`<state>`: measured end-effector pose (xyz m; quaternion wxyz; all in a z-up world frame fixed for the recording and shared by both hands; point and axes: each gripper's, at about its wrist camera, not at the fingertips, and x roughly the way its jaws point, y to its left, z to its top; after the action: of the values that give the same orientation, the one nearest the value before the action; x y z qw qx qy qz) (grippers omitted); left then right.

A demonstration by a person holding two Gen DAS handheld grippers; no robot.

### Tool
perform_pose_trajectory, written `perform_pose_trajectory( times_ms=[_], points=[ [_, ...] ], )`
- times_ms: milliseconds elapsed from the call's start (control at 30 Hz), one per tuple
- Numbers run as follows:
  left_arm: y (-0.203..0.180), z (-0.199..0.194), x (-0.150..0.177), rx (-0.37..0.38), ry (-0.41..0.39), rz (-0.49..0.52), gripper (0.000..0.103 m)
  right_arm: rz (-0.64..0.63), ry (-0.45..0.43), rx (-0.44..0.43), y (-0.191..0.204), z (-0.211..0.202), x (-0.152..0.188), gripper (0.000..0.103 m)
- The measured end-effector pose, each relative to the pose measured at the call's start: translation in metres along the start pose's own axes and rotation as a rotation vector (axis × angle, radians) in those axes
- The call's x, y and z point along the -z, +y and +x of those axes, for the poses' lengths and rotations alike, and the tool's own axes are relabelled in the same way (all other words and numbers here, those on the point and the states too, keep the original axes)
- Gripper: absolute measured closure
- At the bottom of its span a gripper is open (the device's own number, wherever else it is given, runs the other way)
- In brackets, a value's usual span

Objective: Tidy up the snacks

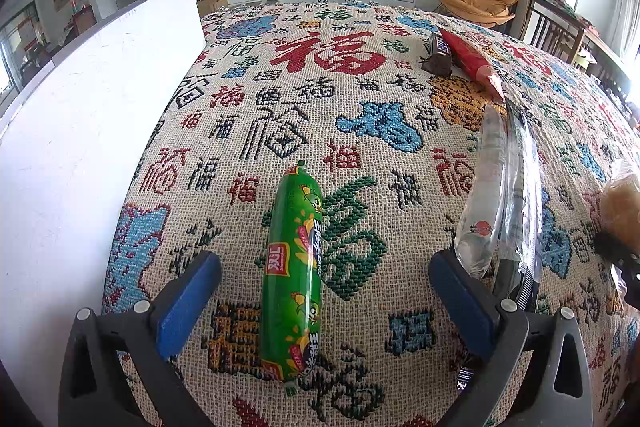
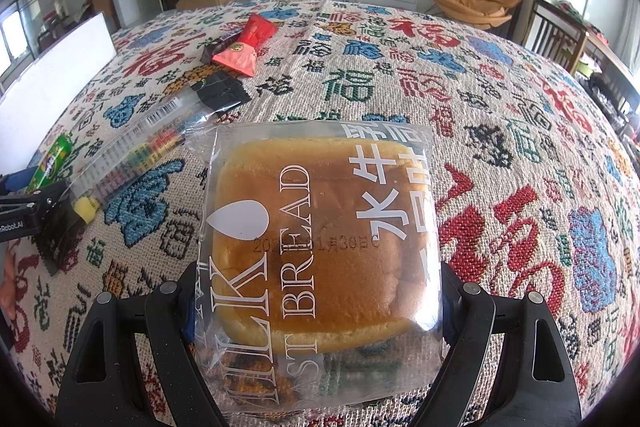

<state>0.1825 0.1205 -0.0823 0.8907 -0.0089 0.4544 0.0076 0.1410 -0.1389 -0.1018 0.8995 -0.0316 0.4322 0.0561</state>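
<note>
Patterned tablecloth (image 1: pixel 360 115) carries the snacks: left gripper (image 1: pixel 324 291), jaws wide, straddles a green sausage (image 1: pixel 294 279) near the white box (image 1: pixel 80 131); right gripper (image 2: pixel 316 311) clasps the bread packet (image 2: pixel 320 239).

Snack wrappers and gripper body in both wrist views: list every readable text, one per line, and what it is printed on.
"BREAD" and part of "MILK": bread bag.
Date stamp ending "月30日": same bag, year blurred.
"水牛": same bag, other characters cut off.
"双汇": green sausage; its smaller print unreadable.
"nRobot.AI", cut off: left gripper.
"福": woven cloth.
Barcode digits on clear packet: too small.
</note>
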Motion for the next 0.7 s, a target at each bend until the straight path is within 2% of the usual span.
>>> perform_pose_trajectory(
  times_ms=[367,433,600,667,700],
  points=[
    [0.0,0.0,0.0,0.002,0.0,0.0,0.0,0.0,0.0,-0.001,0.0,0.0,0.0,0.017],
    [0.002,0.0,0.0,0.021,0.007,0.001,0.0,0.001,0.0,-0.002,0.0,0.0,0.0,0.017],
    [0.014,-0.005,-0.003,0.125,0.052,-0.005,0.001,0.0,0.0,-0.002,0.0,0.0,0.0,0.017],
    [0.014,-0.007,-0.003,0.137,0.066,0.003,0.003,0.0,0.0,-0.001,0.0,0.0,0.0,0.017],
    [0.012,-0.008,-0.004,0.133,0.073,0.015,0.008,0.0,0.0,-0.001,0.0,0.0,0.0,0.017]
  ],
)
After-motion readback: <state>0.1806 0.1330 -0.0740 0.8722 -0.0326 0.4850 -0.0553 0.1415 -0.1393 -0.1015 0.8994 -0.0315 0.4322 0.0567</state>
